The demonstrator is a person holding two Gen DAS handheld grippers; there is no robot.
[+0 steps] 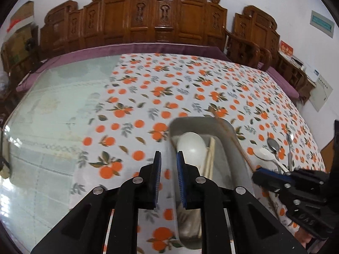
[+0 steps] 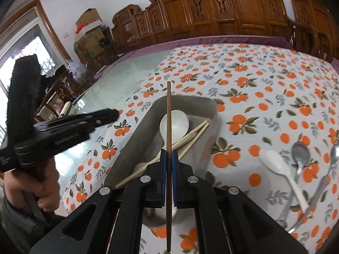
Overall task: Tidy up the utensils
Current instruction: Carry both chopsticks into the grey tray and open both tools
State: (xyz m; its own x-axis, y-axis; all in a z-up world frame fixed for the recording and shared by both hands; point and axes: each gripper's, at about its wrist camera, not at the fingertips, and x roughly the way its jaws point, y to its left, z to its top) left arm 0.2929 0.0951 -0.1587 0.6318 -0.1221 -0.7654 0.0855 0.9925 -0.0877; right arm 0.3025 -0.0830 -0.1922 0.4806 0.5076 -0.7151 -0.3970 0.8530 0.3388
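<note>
**Q:** Right gripper (image 2: 168, 154) first: what does it hold?

**A:** Its blue pads are clamped tight on a dark brown chopstick (image 2: 168, 114), which stands along the gripper's line, its far end reaching over the grey tray (image 2: 148, 114).

**Q:** And the left gripper (image 1: 168, 156)?

**A:** Its jaws stand slightly apart, with nothing between them. It hovers over the near left rim of the tray.

**Q:** Where are the utensils?

**A:** Inside the tray lie a white ladle (image 2: 174, 121) and pale chopsticks (image 2: 196, 132). To its right, on the orange-patterned tablecloth (image 2: 264, 89), lie a white plastic spoon (image 2: 275, 165) and two metal spoons (image 2: 299, 154).
</note>
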